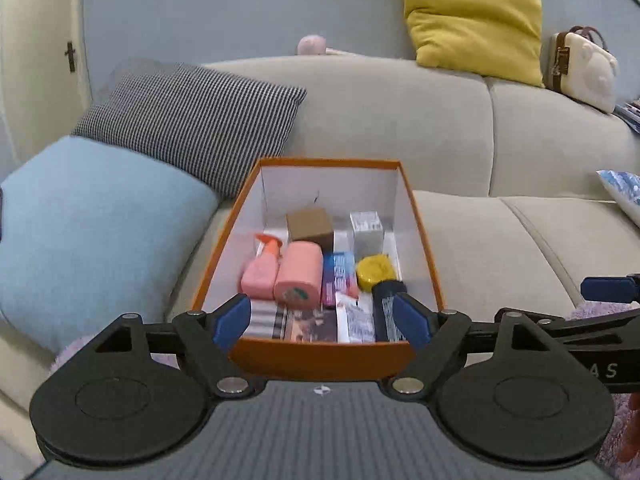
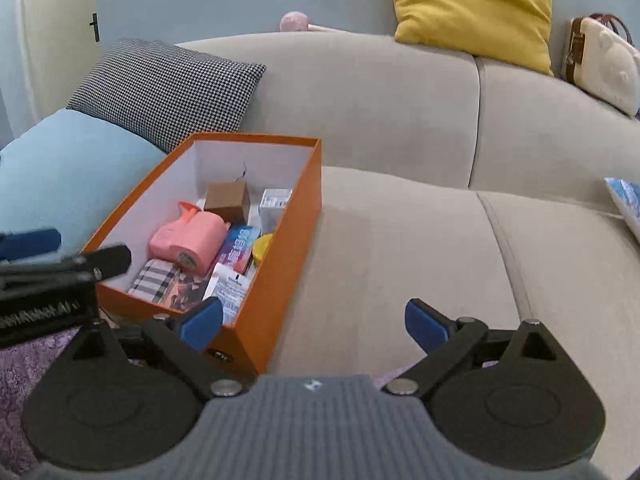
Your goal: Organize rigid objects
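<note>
We hold our left gripper [image 1: 322,316] over the near end of an orange cardboard box [image 1: 320,354] that sits on a grey sofa [image 1: 480,248]; its blue fingers [image 1: 232,320] are spread wide and grasp nothing. Our right gripper [image 2: 314,322] hangs beside the box's right wall, jaws likewise released and empty.

Inside the box lie a pink spray bottle [image 1: 260,268], a pink cylinder [image 1: 300,278] with a small round emblem on its end, a brown carton [image 1: 310,224], a silver-grey carton [image 1: 366,230], a yellow round tin [image 1: 376,272], a blue-and-pink packet [image 1: 340,276] and a white sachet [image 2: 230,288]. Their print is too blurred for us to read. The letters "AS" show on the right gripper's arm in the left view.
</note>
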Tool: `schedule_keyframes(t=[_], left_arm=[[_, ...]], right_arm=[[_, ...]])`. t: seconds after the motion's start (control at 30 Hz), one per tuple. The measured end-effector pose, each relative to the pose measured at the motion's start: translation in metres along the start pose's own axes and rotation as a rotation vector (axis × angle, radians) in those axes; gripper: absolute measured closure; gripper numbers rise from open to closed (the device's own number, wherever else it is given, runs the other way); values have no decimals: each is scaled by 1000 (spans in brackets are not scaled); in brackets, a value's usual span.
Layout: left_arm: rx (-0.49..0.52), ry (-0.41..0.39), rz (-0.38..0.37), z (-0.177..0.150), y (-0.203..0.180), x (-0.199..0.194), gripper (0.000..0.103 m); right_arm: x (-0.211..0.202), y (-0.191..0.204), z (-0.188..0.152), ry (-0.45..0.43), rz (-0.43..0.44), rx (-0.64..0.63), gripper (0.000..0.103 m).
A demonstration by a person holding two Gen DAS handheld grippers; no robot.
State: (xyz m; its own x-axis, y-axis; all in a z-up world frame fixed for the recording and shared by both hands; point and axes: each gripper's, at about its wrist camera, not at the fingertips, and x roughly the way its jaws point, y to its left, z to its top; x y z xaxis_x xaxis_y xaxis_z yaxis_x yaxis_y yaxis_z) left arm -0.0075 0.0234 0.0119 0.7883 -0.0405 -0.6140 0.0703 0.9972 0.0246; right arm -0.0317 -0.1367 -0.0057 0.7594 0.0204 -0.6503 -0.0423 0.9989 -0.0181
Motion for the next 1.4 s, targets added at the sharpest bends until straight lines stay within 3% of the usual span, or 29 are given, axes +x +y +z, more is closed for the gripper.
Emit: schedule_keyframes(t=[0.37,1.4], left_arm=[[-7,69,11,-9,2,5,9],[28,83,6,-9,-1,9,9]], right_arm=[[2,-14,-7,49,-21,73,5],[7,-13,-9,69,0,47,5]])
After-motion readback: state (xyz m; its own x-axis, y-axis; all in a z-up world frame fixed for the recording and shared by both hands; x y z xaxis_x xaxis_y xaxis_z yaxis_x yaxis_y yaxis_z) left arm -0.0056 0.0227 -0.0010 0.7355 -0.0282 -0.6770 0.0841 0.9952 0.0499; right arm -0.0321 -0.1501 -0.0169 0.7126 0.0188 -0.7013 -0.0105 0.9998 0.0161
